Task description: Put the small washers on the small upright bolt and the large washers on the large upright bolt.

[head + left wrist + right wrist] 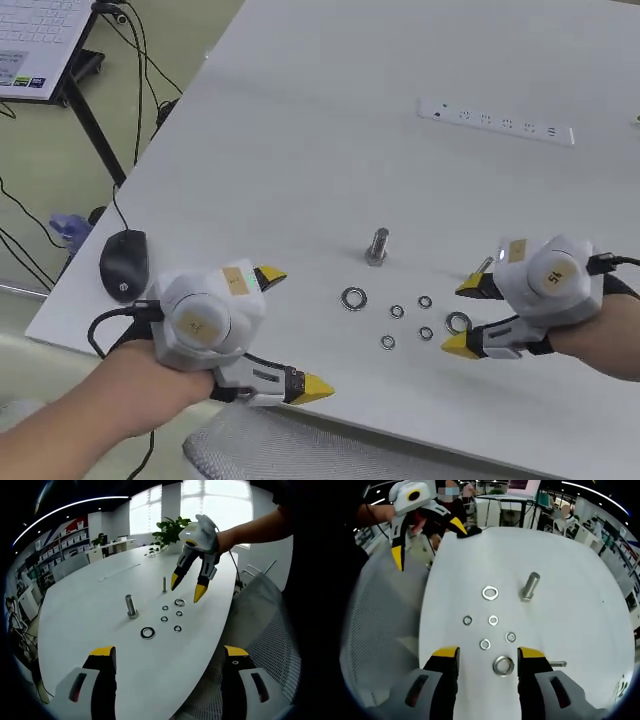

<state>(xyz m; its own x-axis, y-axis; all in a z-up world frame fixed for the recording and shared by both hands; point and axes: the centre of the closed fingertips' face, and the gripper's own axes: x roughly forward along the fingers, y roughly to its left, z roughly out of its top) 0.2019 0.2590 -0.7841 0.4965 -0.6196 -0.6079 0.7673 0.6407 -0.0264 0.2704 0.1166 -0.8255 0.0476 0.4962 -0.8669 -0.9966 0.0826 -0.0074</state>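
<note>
the table (330, 120) is seen as plain white, with no pattern. the large washers (353, 298) and small washers (397, 311) are shown in bare silver metal, as are the large bolt (377, 246) and the small bolt (485, 265). the left gripper (293, 330) and right gripper (461, 316) are each given a white body, black fingers and yellow tips. a black mouse (124, 264) is seen at the table's left edge, a white power strip (495, 121) towards its far edge, a grey mesh chair (250, 450) past its near edge

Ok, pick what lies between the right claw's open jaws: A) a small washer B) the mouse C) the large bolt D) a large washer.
D: a large washer lies flat between the yellow tips of the right claw, not gripped.
</note>
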